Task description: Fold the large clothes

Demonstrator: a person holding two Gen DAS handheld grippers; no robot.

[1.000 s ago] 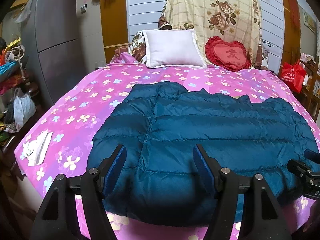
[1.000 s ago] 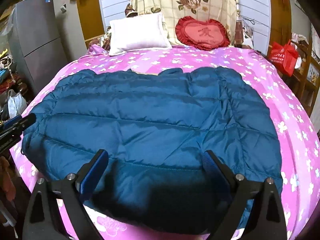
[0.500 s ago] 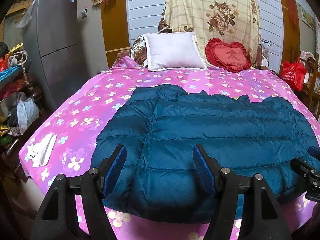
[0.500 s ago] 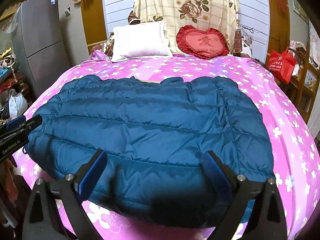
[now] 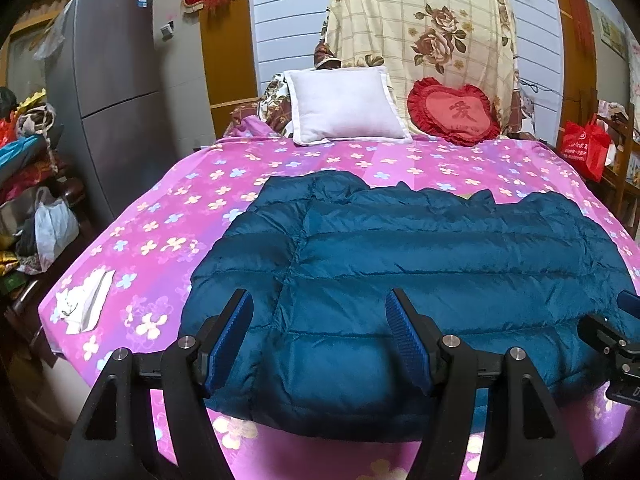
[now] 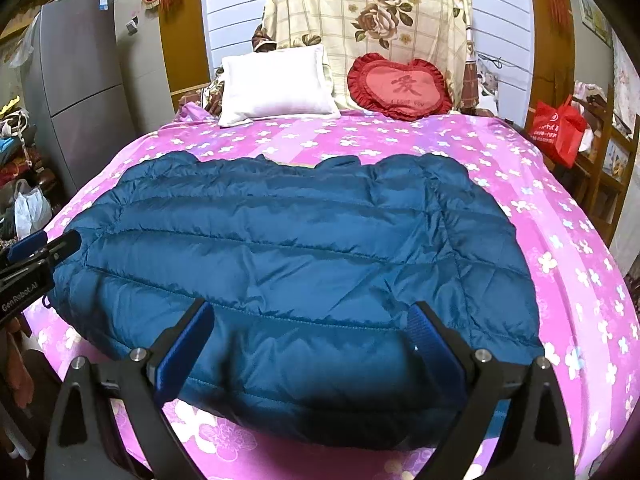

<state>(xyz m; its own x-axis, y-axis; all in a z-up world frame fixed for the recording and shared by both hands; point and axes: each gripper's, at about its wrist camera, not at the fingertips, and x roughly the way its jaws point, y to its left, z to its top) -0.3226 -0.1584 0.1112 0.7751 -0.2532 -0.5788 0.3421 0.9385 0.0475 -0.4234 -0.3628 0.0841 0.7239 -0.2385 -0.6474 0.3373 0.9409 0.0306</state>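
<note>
A teal quilted down jacket (image 5: 420, 264) is lying flat across the near half of the bed, its long axis running left to right, its hem facing the cameras at the near edge and its collar (image 6: 304, 162) pointing away toward the pillows. The sleeves seem to be tucked along the two outer sides (the seams suggest it, though I cannot tell for certain). Its fabric is looking smooth and slightly shiny, puffed into horizontal stitched bands, with rounded, pillowy edges and fine wrinkles catching the light. It is resting on a pink bedsheet (image 5: 168, 216) printed with small pale flowers. The left gripper (image 5: 320, 328) is hovering over the jacket's left hem area with its blue-padded fingers (image 5: 232, 332) spread wide and holding nothing; the right gripper (image 6: 308, 340) is hovering over the right hem area, likewise spread apart and gripping nothing. At the head of the bed a white square pillow (image 5: 344, 104) and a red heart-shaped cushion (image 5: 454, 110) with a ruffled rim are leaning against a cream floral blanket (image 5: 420, 24). A crumpled white paper (image 5: 82, 300) is sitting near the bed's left corner.
</note>
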